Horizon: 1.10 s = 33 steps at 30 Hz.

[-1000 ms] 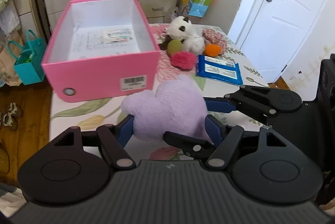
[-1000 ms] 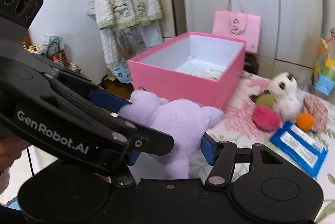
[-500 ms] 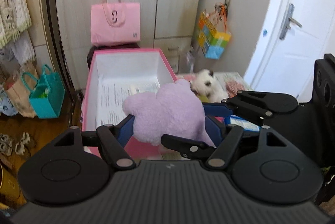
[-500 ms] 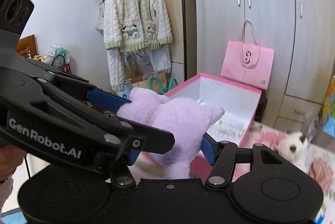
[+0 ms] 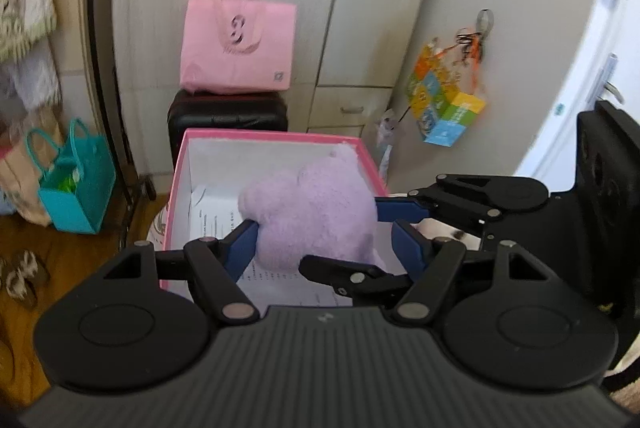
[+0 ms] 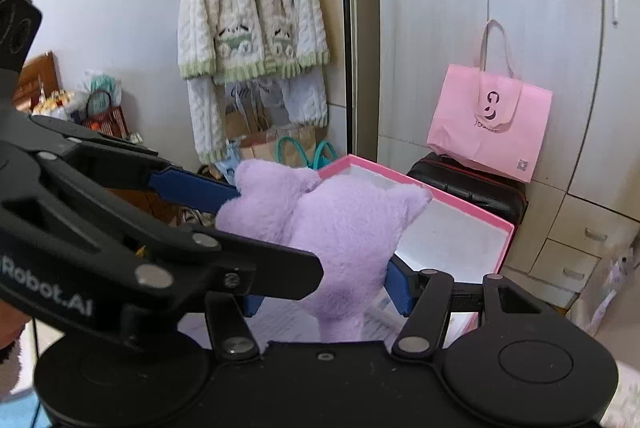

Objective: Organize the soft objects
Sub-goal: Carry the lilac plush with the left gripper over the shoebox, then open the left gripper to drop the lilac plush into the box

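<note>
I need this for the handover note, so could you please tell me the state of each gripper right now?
Left gripper: closed on the purple plush toy, above the pink box.
Right gripper: closed on the same purple plush toy.

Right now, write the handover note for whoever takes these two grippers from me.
Left gripper: shut on the purple plush toy.
Right gripper: shut on the same toy, from the other side.
Toy: held in the air over the open pink box, not yet inside.
Box: only printed paper on its floor.
Done: toy picked up and brought to the box.
Left: lower it in, open both grippers, then look for other soft things; none show clearly in either view.
</note>
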Each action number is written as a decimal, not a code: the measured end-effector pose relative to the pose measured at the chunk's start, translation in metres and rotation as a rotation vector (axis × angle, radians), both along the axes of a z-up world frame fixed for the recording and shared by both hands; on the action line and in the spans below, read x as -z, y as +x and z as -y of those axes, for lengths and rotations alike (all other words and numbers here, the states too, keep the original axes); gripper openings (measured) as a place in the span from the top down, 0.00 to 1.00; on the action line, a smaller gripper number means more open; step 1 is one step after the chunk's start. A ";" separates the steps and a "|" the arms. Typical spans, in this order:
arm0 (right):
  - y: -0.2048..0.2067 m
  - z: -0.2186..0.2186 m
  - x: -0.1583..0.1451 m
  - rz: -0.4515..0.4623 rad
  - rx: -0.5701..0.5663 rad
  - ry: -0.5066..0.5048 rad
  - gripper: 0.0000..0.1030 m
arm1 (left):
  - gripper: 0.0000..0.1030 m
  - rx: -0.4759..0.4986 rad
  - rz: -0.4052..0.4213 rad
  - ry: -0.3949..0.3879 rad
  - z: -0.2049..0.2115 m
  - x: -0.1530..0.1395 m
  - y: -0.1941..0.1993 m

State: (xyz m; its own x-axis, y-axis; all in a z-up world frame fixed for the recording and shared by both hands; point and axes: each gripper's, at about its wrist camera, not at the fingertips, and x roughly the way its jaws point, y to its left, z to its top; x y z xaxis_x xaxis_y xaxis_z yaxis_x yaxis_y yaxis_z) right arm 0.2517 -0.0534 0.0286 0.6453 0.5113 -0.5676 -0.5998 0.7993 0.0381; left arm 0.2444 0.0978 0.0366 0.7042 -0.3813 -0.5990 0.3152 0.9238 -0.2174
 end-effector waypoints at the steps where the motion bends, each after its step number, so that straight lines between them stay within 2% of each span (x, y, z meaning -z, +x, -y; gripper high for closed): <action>1: 0.010 0.000 0.005 -0.010 -0.016 -0.015 0.36 | 0.31 -0.007 -0.018 -0.015 -0.002 0.006 0.006; 9: 0.068 -0.004 0.035 -0.123 -0.115 -0.112 0.37 | 0.32 -0.078 -0.194 -0.088 -0.011 0.055 0.062; 17: 0.088 -0.011 0.041 -0.137 -0.235 -0.197 0.37 | 0.34 -0.105 -0.194 -0.031 -0.011 0.054 0.067; 19: 0.088 -0.011 0.041 -0.133 -0.239 -0.202 0.37 | 0.34 -0.110 -0.174 -0.007 -0.009 0.053 0.064; 25: 0.073 -0.007 0.038 -0.084 -0.195 -0.220 0.36 | 0.27 -0.159 -0.023 0.107 -0.001 0.040 0.036; 33: 0.028 0.010 0.021 -0.060 -0.140 -0.206 0.36 | 0.27 -0.070 0.023 0.123 -0.002 0.013 -0.009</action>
State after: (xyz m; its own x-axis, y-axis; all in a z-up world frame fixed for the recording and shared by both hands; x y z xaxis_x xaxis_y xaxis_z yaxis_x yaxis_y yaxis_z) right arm 0.2801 -0.0630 0.0074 0.5385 0.4631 -0.7039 -0.7065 0.7034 -0.0778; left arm 0.2354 0.0996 0.0234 0.7402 -0.2557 -0.6218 0.2529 0.9628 -0.0948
